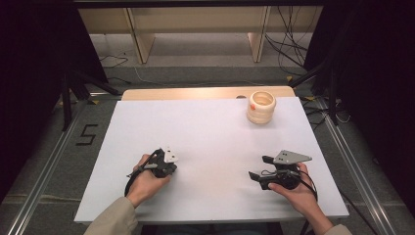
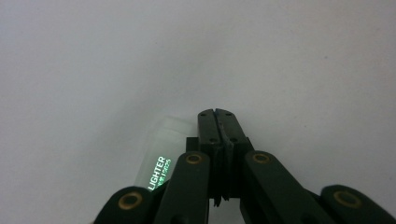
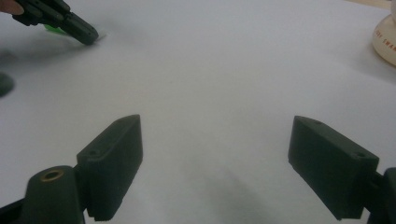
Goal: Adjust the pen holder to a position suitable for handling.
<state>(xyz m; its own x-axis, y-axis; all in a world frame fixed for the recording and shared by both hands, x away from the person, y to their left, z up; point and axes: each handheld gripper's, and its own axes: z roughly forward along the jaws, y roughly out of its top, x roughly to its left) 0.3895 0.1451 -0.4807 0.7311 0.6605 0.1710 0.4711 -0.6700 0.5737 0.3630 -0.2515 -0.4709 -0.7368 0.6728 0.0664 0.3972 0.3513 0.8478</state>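
While both hands rested on the white table (image 1: pixel 210 127) in the high view, the left gripper (image 1: pixel 169 157) sat near the front-left edge and the right gripper (image 1: pixel 260 167) near the front-right, well apart; a cream ringed container (image 1: pixel 261 106) stood by the far-right edge.

From the left gripper view, the jaws were clenched together with nothing between them. A clear lighter (image 2: pixel 161 154) lay just beside them on the sheet, its green print reading "LIGHTER"; whether it touched them could not be told.

From the right gripper view, the jaws stood wide apart, released, over bare sheet, and the lighter's green showed under the far left gripper.
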